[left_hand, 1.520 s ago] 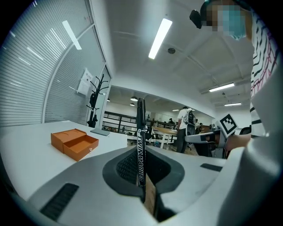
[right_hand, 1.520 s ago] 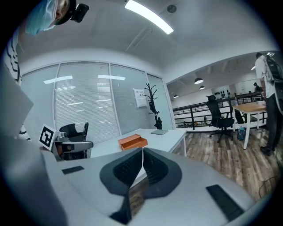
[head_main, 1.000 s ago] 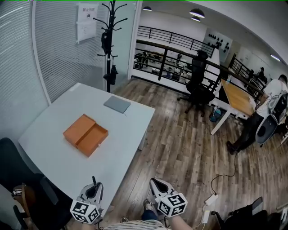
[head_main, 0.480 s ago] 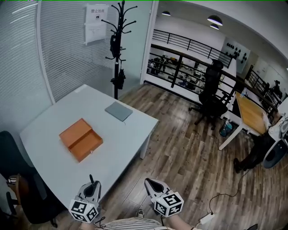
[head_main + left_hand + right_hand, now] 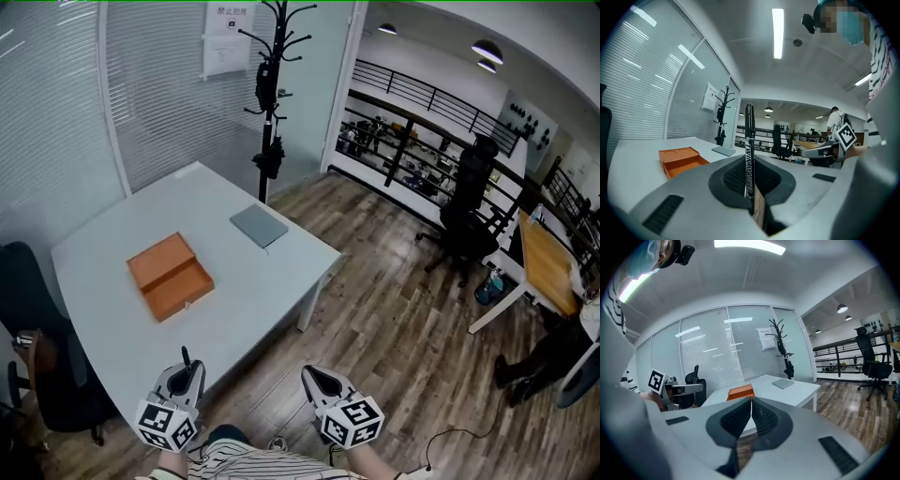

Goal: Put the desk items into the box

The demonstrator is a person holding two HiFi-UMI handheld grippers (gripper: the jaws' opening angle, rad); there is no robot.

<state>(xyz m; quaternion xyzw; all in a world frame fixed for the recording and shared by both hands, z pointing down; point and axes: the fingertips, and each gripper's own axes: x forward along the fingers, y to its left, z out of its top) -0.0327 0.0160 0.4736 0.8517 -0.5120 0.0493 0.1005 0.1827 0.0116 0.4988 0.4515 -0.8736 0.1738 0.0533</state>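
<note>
- One bench (image 5: 246,302): a smooth white rectangular top with rounded corners, standing on plank-patterned wood floor (image 5: 403,309).
- One black coat stand (image 5: 271,103), thin pole with curved hooks, just past the bench's far edge.
- One dark padded chair (image 5: 21,298) at the bench's left side.
- One orange box (image 5: 170,276), flat and rectangular, lying open in two halves side by side near the middle of the bench.
- One thin grey slab (image 5: 259,225), perhaps a notebook, on the bench beyond the box and apart from it.
- Two grey moulded grippers off the bench's near edge. The left gripper (image 5: 750,185) pinches one slim black marker (image 5: 749,140), upright between ribbed pads. The right gripper (image 5: 751,405) has its pads pressed together on nothing.
</note>
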